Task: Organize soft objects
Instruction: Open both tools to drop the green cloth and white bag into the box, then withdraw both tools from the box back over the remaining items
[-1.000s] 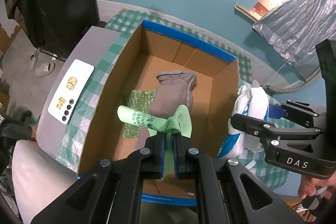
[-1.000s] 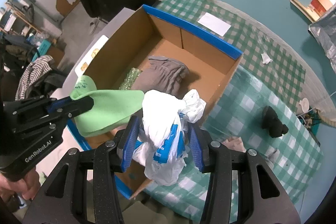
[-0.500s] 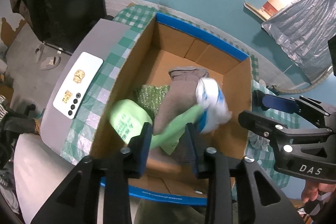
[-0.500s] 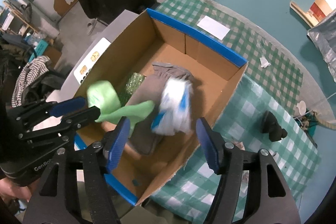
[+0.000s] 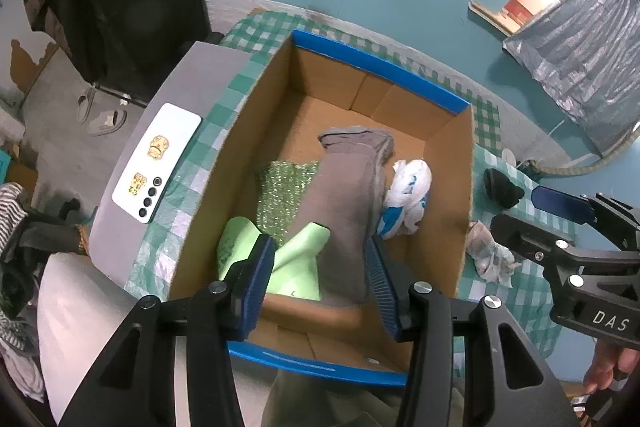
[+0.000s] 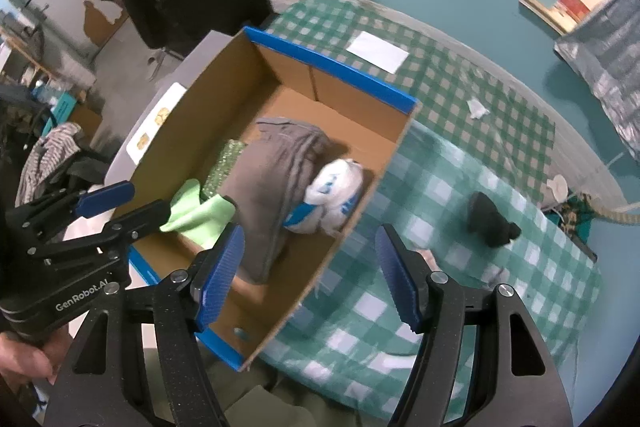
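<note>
An open cardboard box with blue-taped rims sits on a green checked tablecloth. Inside lie a grey garment, a light green cloth, green bubble wrap and a white-and-blue plastic bag. My left gripper hovers over the box's near end, jaws opening, nothing pressed between the pads. My right gripper hangs open above the box's near right wall, empty.
A white phone lies on a grey board left of the box. On the tablecloth right of the box are a black object, a crumpled cloth and a white paper. A person's hand holds the left gripper.
Both grippers opened. The green cloth dropped from the left gripper and the white-and-blue bag from the right one; both now lie in the box. The right gripper rose slightly.
</note>
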